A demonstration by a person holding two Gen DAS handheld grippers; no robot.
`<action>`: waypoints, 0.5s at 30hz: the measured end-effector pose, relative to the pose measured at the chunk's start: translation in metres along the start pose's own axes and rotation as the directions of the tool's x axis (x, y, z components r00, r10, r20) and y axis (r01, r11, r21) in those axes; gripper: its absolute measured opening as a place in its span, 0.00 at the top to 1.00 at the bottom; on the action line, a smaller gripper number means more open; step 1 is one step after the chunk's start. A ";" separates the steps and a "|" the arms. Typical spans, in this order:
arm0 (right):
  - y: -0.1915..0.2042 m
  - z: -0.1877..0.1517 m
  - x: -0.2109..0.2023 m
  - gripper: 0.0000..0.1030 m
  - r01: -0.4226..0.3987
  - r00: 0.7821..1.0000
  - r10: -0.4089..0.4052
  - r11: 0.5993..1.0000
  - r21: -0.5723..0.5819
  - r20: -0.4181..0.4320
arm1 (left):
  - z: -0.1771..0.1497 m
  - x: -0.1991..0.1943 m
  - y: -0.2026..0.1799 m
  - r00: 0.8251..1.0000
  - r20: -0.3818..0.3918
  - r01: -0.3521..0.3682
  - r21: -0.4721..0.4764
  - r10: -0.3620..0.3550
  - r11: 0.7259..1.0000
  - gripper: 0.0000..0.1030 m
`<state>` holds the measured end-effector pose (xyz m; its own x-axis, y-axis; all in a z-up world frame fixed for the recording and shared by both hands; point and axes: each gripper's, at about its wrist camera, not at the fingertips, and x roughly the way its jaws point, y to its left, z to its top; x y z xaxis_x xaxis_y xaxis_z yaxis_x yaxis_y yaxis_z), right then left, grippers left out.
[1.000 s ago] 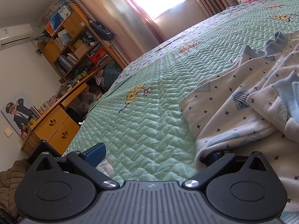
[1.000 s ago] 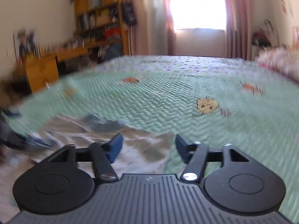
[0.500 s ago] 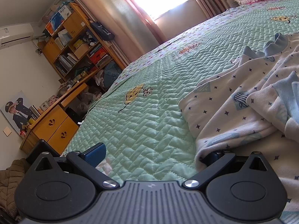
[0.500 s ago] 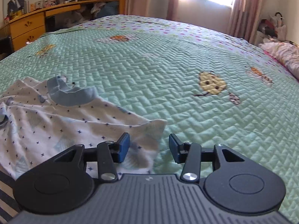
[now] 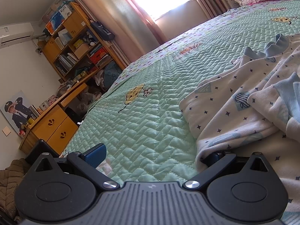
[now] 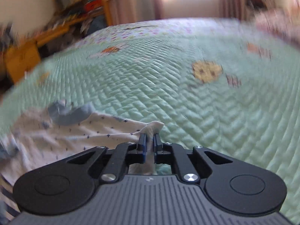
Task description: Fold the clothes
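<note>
Right hand-held gripper — tight on garment

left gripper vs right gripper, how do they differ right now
The left gripper has its fingers spread wide; the right gripper has them pinched together. The left holds nothing, one finger tucked under the garment's edge; the right clamps a corner of the cloth. Both have blue pads and sit low over the green quilt.

no legible text, distant boxes perhaps printed
</note>
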<state>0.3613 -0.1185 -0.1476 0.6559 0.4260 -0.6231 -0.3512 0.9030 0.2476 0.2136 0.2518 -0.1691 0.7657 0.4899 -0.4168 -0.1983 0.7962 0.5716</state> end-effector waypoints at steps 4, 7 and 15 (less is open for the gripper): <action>-0.034 -0.006 -0.004 1.00 -0.006 1.000 0.002 0.990 0.143 0.022 | 0.000 0.001 0.000 1.000 -0.006 0.009 -0.008 -0.009 1.000 0.00; -0.046 -0.008 -0.009 1.00 -0.040 0.999 0.036 0.983 0.181 0.026 | -0.001 0.001 0.000 1.000 -0.005 0.005 -0.003 -0.006 1.000 0.00; 0.015 0.005 -0.015 0.51 -0.063 0.997 0.065 0.997 -0.049 0.039 | -0.001 0.001 -0.001 1.000 -0.001 -0.002 0.005 0.002 1.000 0.00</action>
<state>0.3496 -0.1114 -0.1308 0.6573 0.4858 -0.5761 -0.4245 0.8703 0.2497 0.2139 0.2517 -0.1705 0.7645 0.4922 -0.4163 -0.1968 0.7932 0.5764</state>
